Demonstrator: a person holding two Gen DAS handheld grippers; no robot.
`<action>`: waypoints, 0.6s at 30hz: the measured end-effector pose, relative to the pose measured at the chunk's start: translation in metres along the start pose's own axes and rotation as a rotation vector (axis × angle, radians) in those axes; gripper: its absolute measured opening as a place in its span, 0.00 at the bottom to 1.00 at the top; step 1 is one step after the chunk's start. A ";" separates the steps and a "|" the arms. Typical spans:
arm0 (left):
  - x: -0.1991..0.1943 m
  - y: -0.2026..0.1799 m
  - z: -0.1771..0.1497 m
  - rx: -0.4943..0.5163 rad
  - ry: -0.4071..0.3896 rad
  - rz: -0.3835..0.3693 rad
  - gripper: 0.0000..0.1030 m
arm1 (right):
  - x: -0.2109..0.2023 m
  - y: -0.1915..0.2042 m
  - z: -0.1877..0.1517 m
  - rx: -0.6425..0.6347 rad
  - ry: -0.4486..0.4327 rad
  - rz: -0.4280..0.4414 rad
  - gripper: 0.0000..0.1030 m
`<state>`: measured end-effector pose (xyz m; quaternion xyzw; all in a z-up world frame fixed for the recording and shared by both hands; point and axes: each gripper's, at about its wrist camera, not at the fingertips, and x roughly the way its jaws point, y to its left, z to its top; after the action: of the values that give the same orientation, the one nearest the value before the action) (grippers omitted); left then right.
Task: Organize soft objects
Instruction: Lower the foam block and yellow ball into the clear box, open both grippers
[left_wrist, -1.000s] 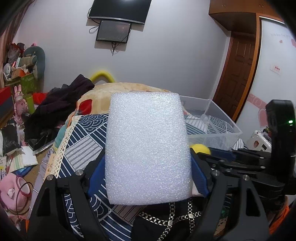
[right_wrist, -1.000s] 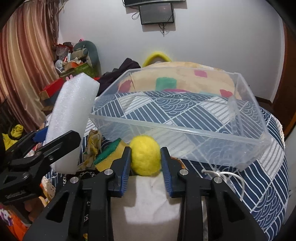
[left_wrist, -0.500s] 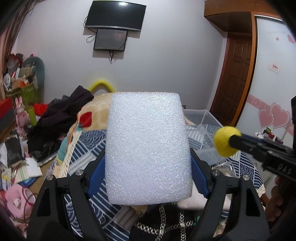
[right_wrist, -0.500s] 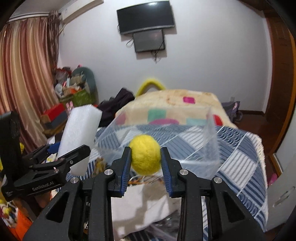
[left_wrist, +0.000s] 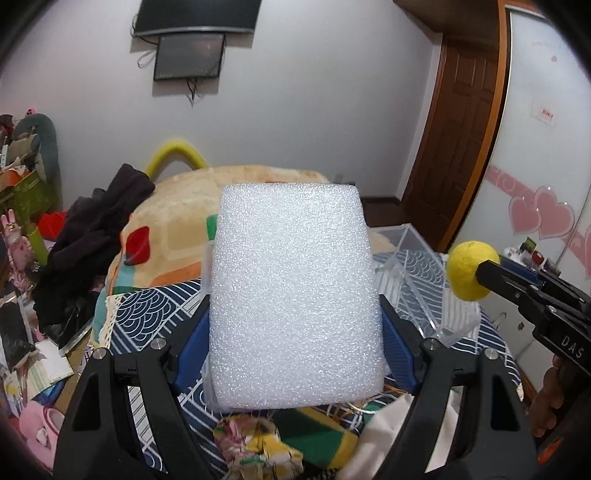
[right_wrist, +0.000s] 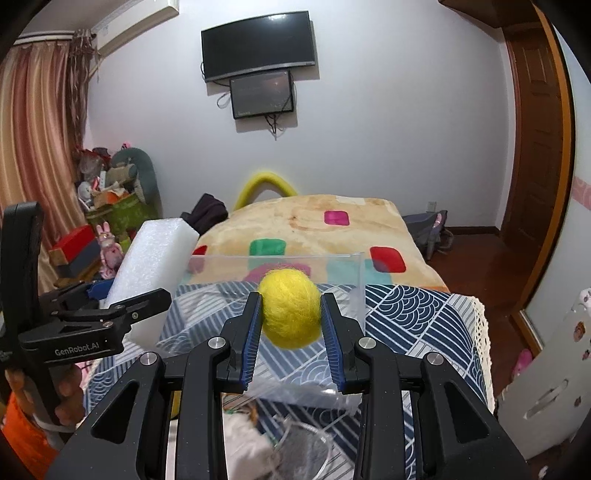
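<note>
My left gripper (left_wrist: 295, 325) is shut on a thick white foam block (left_wrist: 295, 295), which fills the middle of the left wrist view and hides most of what lies ahead. The same foam block (right_wrist: 155, 266) shows at the left of the right wrist view, held above the bed. My right gripper (right_wrist: 290, 317) is shut on a fuzzy yellow wool ball (right_wrist: 290, 308); that ball (left_wrist: 469, 269) appears at the right of the left wrist view. A clear plastic bin (right_wrist: 347, 273) stands on the bed just beyond and below the ball.
The bed carries a navy patterned cover (right_wrist: 413, 310) and a beige blanket (right_wrist: 314, 218) with coloured patches. Mixed cloths (left_wrist: 280, 443) lie near the front. Dark clothes (left_wrist: 92, 240) pile at the left, clutter (right_wrist: 107, 199) fills the left corner, and a wooden door (left_wrist: 469, 122) stands at the right.
Both grippers have risen with their loads. The yellow ball came up off the bed and now hangs at the height of the bin's rim. The foam block shifted toward the bin.
</note>
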<state>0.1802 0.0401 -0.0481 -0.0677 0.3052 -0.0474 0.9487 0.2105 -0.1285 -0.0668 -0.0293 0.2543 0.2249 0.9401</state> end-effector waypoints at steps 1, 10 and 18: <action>0.006 0.000 0.002 0.005 0.015 0.003 0.79 | 0.006 0.001 0.000 -0.005 0.010 -0.003 0.28; 0.051 -0.007 0.003 0.030 0.137 0.008 0.79 | 0.041 -0.003 -0.003 -0.035 0.105 -0.016 0.28; 0.068 -0.015 -0.001 0.063 0.195 0.034 0.79 | 0.058 -0.002 -0.013 -0.059 0.185 -0.033 0.45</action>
<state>0.2340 0.0158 -0.0855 -0.0280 0.3953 -0.0473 0.9169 0.2495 -0.1087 -0.1065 -0.0817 0.3328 0.2131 0.9150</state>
